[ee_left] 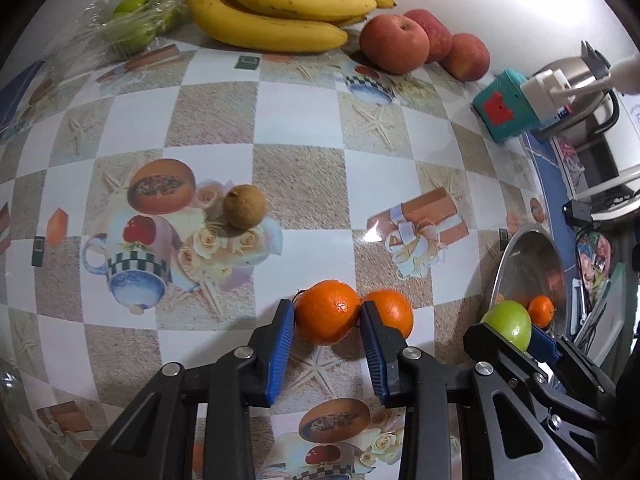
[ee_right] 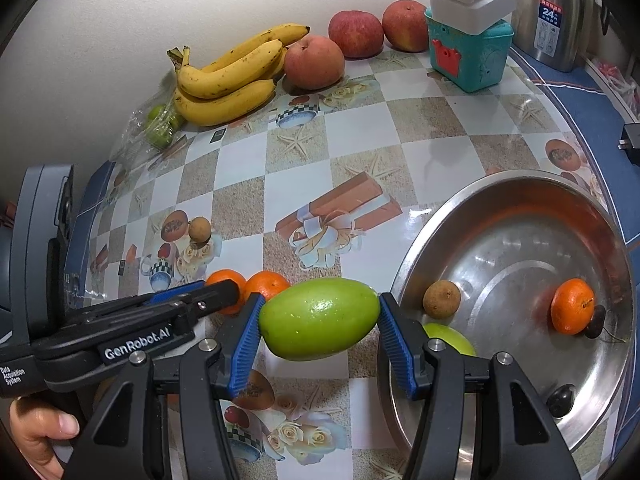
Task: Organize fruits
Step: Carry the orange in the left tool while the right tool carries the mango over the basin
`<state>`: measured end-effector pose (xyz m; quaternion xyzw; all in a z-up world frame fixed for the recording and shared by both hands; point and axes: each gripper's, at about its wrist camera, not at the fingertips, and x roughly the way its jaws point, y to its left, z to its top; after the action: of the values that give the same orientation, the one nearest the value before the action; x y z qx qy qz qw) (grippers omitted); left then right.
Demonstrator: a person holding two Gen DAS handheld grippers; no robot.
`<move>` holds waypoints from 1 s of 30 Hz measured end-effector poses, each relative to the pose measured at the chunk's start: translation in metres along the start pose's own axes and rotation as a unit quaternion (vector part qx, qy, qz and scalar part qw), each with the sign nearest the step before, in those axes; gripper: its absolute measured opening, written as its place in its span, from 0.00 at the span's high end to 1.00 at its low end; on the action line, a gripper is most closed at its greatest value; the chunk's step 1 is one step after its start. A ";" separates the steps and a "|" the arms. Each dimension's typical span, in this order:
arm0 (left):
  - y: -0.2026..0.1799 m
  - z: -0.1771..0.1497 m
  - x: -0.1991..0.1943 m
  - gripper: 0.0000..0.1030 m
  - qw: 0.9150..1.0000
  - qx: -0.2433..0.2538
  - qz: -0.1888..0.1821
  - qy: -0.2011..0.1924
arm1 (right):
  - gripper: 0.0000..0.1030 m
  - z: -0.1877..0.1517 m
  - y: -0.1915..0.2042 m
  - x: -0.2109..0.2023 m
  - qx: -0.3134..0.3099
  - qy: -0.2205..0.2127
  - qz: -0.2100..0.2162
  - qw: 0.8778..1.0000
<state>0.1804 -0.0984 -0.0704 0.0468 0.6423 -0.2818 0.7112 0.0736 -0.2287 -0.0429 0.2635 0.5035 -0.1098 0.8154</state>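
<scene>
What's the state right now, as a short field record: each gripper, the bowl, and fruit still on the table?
left gripper: jaws around an orange, contact unclear
right gripper: shut on green fruit, beside the bowl rim
bowl: holds orange, brown fruit, another green fruit, two small dark items
second orange: on table, touching the first
table, back: bananas, three apples, bagged green fruit
table, middle: brown fruit

Three apples point(ee_right: 314, 63), three tangerines point(ee_right: 572, 306).
</scene>
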 end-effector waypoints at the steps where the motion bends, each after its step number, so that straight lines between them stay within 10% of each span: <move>1: 0.001 0.000 -0.002 0.65 1.000 -0.001 0.000 -0.002 | 0.43 0.000 0.000 0.000 0.001 0.000 0.000 1.000; 30: -0.057 0.001 -0.038 0.65 0.997 0.054 -0.012 -0.058 | 0.43 0.006 -0.116 -0.051 0.135 -0.061 -0.077 0.986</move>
<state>0.1539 -0.1337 -0.0176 0.0612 0.5842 -0.3264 0.7405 0.0028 -0.3332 -0.0330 0.3243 0.4523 -0.2548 0.7908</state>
